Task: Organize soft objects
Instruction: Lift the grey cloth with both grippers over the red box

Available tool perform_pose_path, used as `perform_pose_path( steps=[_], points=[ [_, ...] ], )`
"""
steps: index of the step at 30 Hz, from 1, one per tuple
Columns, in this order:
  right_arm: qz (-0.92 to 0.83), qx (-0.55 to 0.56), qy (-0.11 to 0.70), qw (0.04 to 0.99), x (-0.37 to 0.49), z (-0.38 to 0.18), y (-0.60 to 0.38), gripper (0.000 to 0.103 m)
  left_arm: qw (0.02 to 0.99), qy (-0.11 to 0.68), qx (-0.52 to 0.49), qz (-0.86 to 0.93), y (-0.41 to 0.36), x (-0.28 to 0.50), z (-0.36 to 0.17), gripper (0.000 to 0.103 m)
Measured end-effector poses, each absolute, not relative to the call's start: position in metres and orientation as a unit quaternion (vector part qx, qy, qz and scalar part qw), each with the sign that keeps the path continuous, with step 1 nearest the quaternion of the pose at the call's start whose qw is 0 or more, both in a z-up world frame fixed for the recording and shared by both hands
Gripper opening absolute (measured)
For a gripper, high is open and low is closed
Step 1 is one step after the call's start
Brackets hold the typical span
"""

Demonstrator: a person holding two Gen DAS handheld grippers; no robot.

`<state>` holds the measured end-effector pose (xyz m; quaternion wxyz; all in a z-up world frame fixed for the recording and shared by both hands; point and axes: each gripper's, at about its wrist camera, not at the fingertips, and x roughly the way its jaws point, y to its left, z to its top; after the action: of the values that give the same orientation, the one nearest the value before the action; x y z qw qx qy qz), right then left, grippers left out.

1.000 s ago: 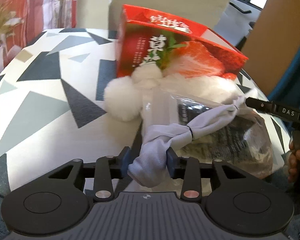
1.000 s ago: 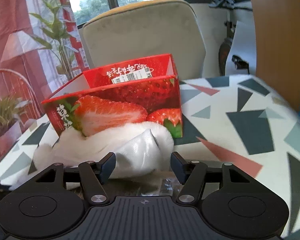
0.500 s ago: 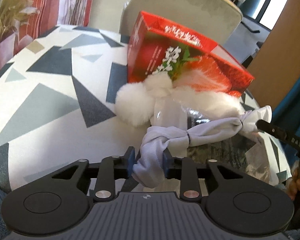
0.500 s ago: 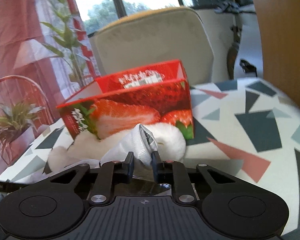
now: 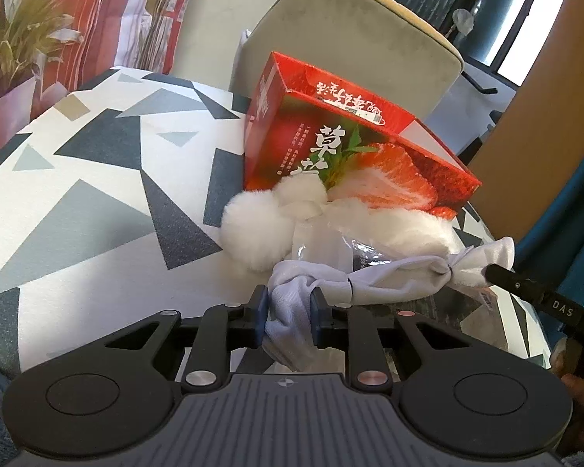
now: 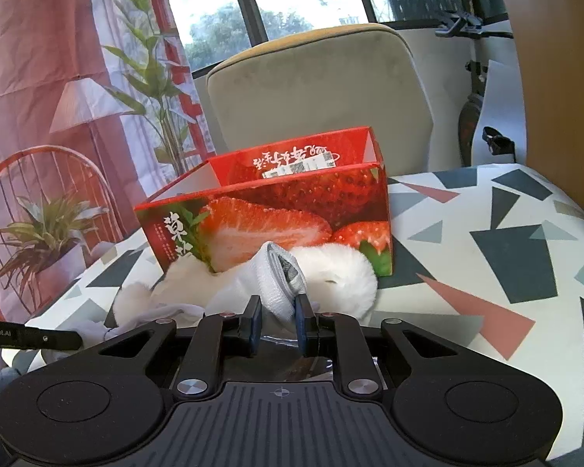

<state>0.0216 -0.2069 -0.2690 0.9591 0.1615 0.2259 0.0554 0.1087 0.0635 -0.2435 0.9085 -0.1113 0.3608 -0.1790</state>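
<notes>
I have the pale grey-white knotted fabric bundle (image 5: 373,280) strung between both claws, its long axis running across the worktop (image 5: 97,202) in front of the open red strawberry-printed cardboard box (image 5: 354,155). Left claw (image 5: 290,317) is closing on the near bunched end, cloth between the pads. Right claw (image 6: 277,323) is clenched on the far end's cuff. The bundle lies over a clear plastic bag (image 5: 323,241) and touches the white fluffy pom-pom plush (image 5: 257,229). I judge the box lies straight ahead and above; both ends must rise together.
</notes>
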Motion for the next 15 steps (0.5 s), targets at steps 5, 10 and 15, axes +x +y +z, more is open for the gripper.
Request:
perform_pose_path(
  steps=[5,10,15],
  points=[
    [0.060,0.160,0.229,0.958,0.022,-0.270,-0.205,0.016,0.911,0.352,-0.112,-0.182,0.064,0.106,-0.242,0.021],
    [0.066,0.158,0.228,0.958,0.023,-0.269,-0.203,0.015,0.913,0.344,-0.121,-0.185,0.066,0.106,-0.237,0.019],
    [0.070,0.166,0.218,0.959,0.024,-0.263,-0.206,0.015,0.915,0.337,-0.120,-0.189,0.064,0.113,-0.225,0.018]
  ],
)
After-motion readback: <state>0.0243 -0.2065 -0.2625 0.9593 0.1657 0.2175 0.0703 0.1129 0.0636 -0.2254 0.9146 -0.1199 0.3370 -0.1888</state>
